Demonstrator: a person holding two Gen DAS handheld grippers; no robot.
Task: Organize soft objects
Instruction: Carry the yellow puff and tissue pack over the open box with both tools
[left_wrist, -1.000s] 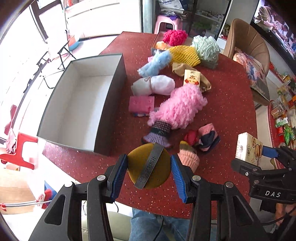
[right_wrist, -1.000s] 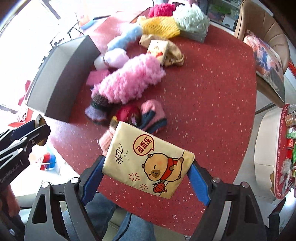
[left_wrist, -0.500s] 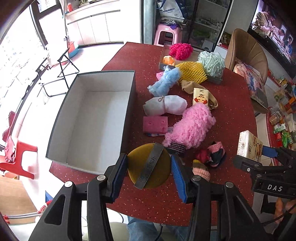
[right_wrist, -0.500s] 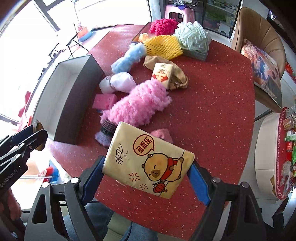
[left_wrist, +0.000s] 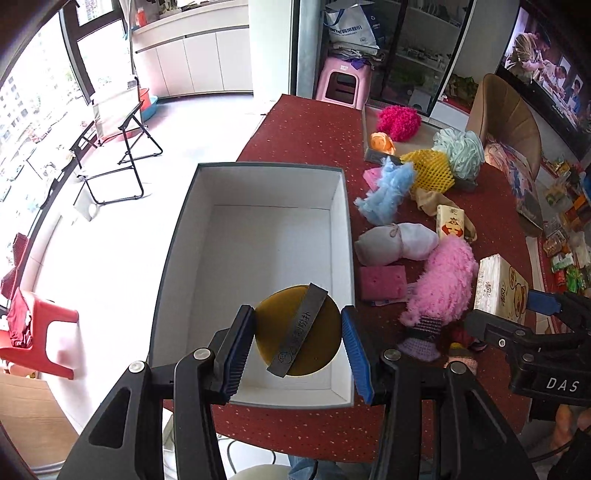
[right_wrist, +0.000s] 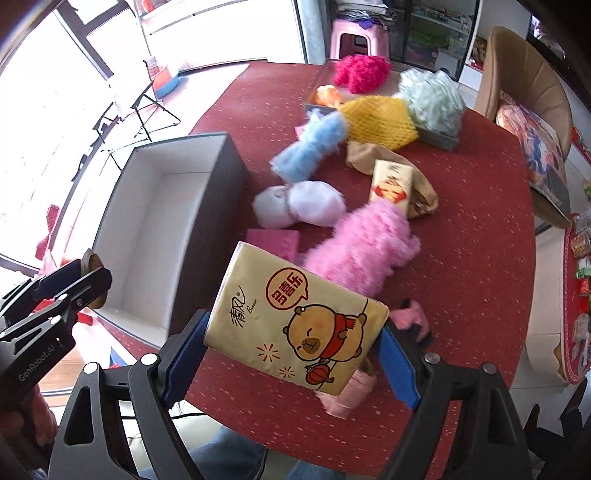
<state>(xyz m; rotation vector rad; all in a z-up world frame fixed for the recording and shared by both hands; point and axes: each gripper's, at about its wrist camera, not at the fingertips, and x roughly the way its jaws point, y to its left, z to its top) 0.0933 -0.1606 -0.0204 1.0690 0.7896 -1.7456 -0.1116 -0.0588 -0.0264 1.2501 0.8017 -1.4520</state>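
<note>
Soft yellow round sponge (left_wrist: 297, 338), gripped by the left tongs (left_wrist: 298, 345), hangs over the near end of the open box (left_wrist: 255, 192) awaiting release, while the right tongs (right_wrist: 291, 345) grip a tissue pack (right_wrist: 295, 319) above the bench (right_wrist: 472, 221).

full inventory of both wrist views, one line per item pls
box: 1, grey outside, white inside, table's left
round pad: 1, mustard with grey strap, in left gripper, over box
tissue pack: 1, cream, bear print, in right gripper
fluffy mitt: 1, pink, mid table
sponge: 1, pink, beside box
pouch: 1, white, beside box
fluffy duster: 1, blue
mesh net: 1, yellow
bath pouf: 1, mint
table: 1, red
left gripper: shut
right gripper: shut
</note>
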